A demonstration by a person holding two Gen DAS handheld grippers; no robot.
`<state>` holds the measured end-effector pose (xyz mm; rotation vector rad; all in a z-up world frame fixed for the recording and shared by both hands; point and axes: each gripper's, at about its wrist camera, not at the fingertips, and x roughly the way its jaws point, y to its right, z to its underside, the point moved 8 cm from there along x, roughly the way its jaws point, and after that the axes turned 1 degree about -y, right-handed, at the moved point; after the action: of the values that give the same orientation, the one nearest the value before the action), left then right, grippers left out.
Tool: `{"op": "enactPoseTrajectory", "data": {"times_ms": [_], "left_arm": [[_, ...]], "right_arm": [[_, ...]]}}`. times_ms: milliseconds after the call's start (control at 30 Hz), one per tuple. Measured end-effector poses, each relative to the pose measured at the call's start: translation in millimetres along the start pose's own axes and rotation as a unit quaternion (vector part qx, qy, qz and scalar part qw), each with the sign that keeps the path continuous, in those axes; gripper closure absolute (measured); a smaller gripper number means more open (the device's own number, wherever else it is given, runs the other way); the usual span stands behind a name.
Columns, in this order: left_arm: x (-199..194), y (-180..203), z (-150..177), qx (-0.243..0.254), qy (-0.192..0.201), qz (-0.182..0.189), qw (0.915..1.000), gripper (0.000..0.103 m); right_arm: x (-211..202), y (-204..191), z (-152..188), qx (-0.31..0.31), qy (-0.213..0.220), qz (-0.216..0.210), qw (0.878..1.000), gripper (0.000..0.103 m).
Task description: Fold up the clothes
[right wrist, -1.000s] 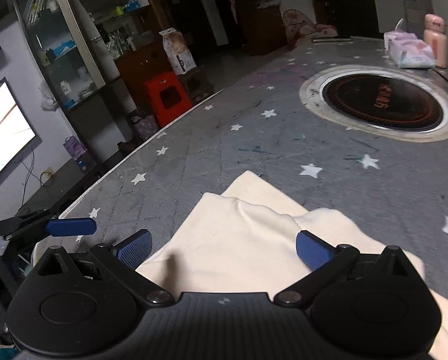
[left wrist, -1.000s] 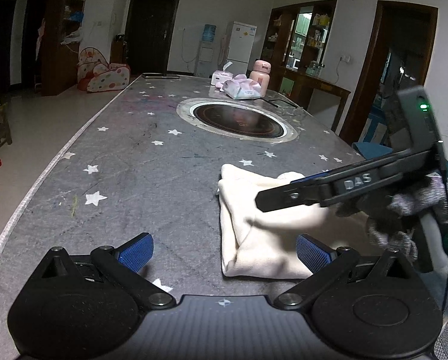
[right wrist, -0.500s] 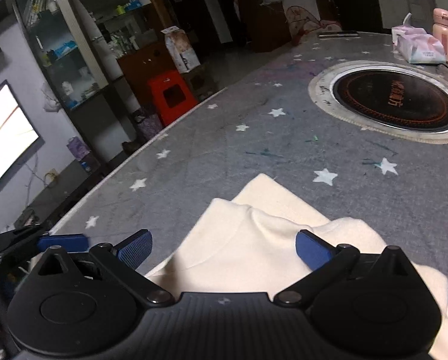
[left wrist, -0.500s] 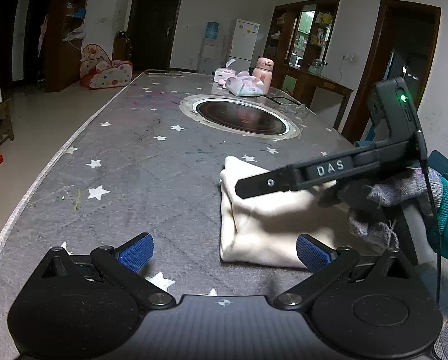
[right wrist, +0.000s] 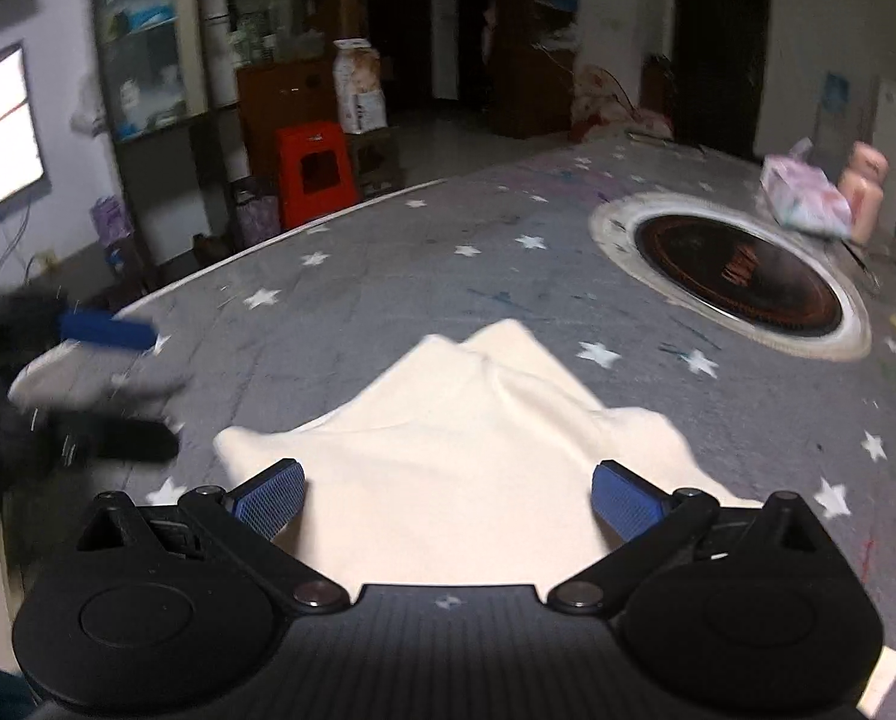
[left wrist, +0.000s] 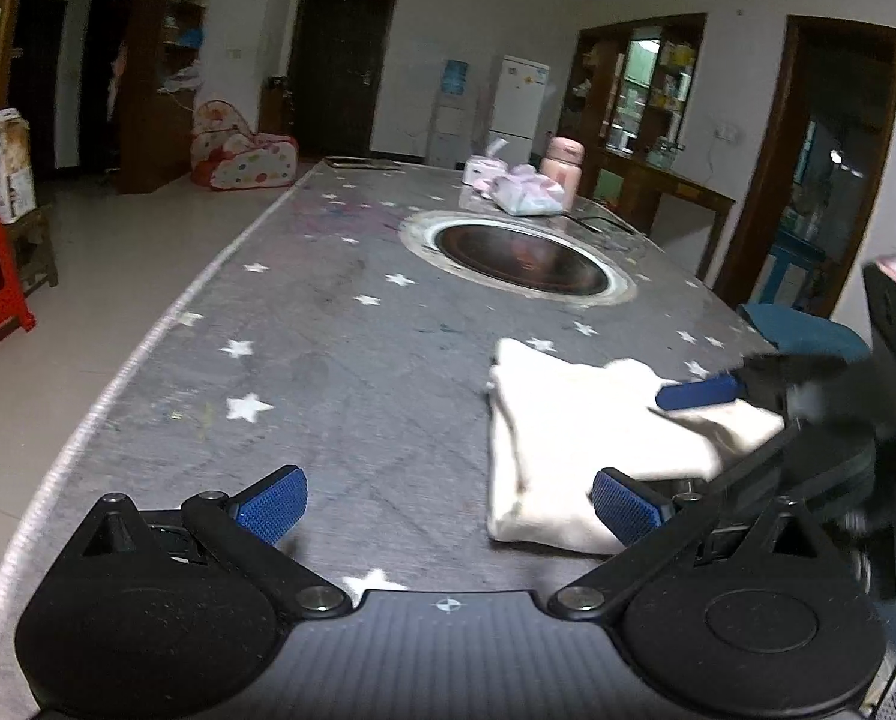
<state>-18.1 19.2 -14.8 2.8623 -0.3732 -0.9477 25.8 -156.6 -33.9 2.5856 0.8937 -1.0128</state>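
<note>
Holding both pairs of fingers spread and empty, my right gripper [right wrist: 448, 495] hangs over the folded cream garment [right wrist: 472, 450], my left gripper [left wrist: 444, 501] beside it. The garment lies near the round hotplate [right wrist: 736, 282] on the surface [left wrist: 351, 360]. Closing carelessly, I could catch only the top layer and open the fold.

Table [left wrist: 339, 360] bare left of cream garment [left wrist: 568, 450]; tissue pack [left wrist: 526, 198], pink bottle [left wrist: 562, 171] crowd far end
</note>
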Motion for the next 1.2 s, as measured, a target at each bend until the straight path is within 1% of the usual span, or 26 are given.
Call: {"op": "enactPoseTrajectory", "data": {"times_ms": [67, 133, 200, 333, 400, 500, 567, 633, 700, 800, 867, 933, 967, 1000, 1033, 1133, 1200], "left_arm": [[-1, -6, -1, -0.006, 0.0, -0.009, 0.9999, 0.0], [-2, -12, -2, -0.012, -0.003, -0.015, 0.9998, 0.0], [-2, -15, -2, -0.015, -0.003, -0.018, 0.9997, 0.0], [-1, -14, -3, -0.013, -0.004, -0.016, 0.9998, 0.0], [1, -10, -5, -0.008, -0.004, -0.012, 0.9999, 0.0], [4, -2, -8, -0.003, -0.003, 0.0, 1.0, 0.0], [8, 4, -9, 0.006, -0.005, 0.008, 0.9999, 0.0], [12, 14, -11, 0.016, -0.008, 0.017, 0.9997, 0.0], [17, 24, -11, 0.026, -0.011, 0.025, 0.9993, 0.0], [25, 41, -15, 0.044, -0.011, 0.035, 0.9984, 0.0], [30, 53, -18, 0.056, -0.01, 0.037, 0.9977, 0.0], [36, 62, -20, 0.064, -0.012, 0.039, 0.9972, 0.0], [39, 66, -20, 0.066, -0.014, 0.039, 0.9969, 0.0], [42, 69, -19, 0.069, -0.017, 0.039, 0.9967, 0.0], [45, 72, -19, 0.071, -0.02, 0.038, 0.9965, 0.0], [52, 78, -17, 0.08, -0.024, 0.036, 0.9958, 0.0], [57, 82, -15, 0.085, -0.029, 0.037, 0.9953, 0.0]], "right_arm": [[6, -13, 4, -0.024, -0.002, 0.004, 1.0, 0.0], [15, -22, 8, -0.045, -0.008, 0.029, 0.999, 0.0], [14, -26, 8, -0.049, 0.002, 0.033, 0.998, 0.0], [-6, -26, 3, -0.051, 0.019, 0.033, 0.998, 0.0], [-22, -23, 3, -0.052, 0.029, 0.042, 0.997, 0.0], [-47, -13, 13, -0.04, 0.037, 0.055, 0.997, 0.0], [-65, -6, 27, -0.028, 0.034, 0.056, 0.997, 0.0], [-76, -3, 40, -0.012, 0.026, 0.043, 0.999, 0.0], [-88, 1, 56, 0.009, 0.017, 0.018, 1.0, 0.0], [-95, 8, 68, 0.033, 0.008, 0.021, 0.999, 0.0], [-99, 16, 71, 0.055, 0.017, 0.039, 0.998, 0.0], [-104, 26, 70, 0.074, 0.033, 0.075, 0.994, 0.0], [-104, 32, 71, 0.074, 0.035, 0.104, 0.991, 0.0], [-104, 37, 72, 0.071, 0.034, 0.13, 0.988, 0.0], [-104, 41, 74, 0.071, 0.031, 0.147, 0.986, 0.0], [-107, 54, 83, 0.082, 0.027, 0.184, 0.979, 0.0], [-111, 60, 89, 0.077, 0.025, 0.21, 0.974, 0.0]]}}
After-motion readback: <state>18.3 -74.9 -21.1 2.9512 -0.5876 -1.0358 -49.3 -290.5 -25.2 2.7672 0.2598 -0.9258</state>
